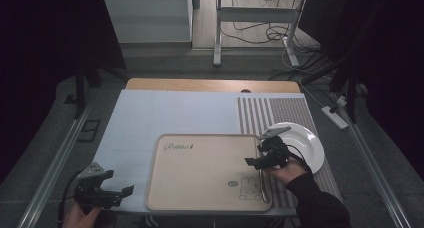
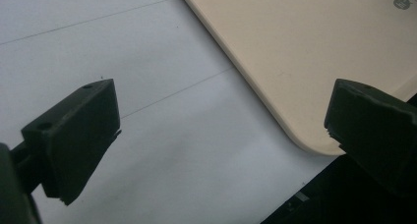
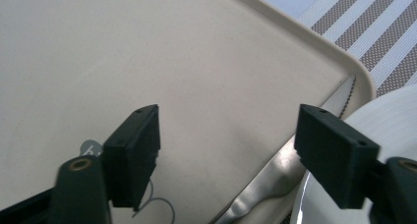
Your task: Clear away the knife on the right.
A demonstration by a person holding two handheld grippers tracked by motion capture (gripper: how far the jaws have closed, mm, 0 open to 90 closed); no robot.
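A beige tray (image 1: pixel 200 168) with a rabbit print lies at the table's front middle. A metal knife (image 1: pixel 261 183) rests inside its right rim, its serrated blade (image 3: pixel 346 94) pointing to the far corner. Beside that rim stands a white plate (image 1: pixel 305 143) on a striped placemat (image 1: pixel 280 113). My right gripper (image 1: pixel 252 162) hovers over the tray's right side, open, with nothing between its jaws (image 3: pixel 228 135); the knife handle (image 3: pixel 265 184) lies just under its right jaw. My left gripper (image 1: pixel 125 192) is open beside the tray's front left corner (image 2: pixel 314 145), over a pale sheet (image 2: pixel 147 47).
The pale sheet (image 1: pixel 160 113) covers the left and far part of the wooden table (image 1: pixel 200 84). Metal rails run along both sides of the table. Behind it are a desk frame and cables on the floor (image 1: pixel 260 33).
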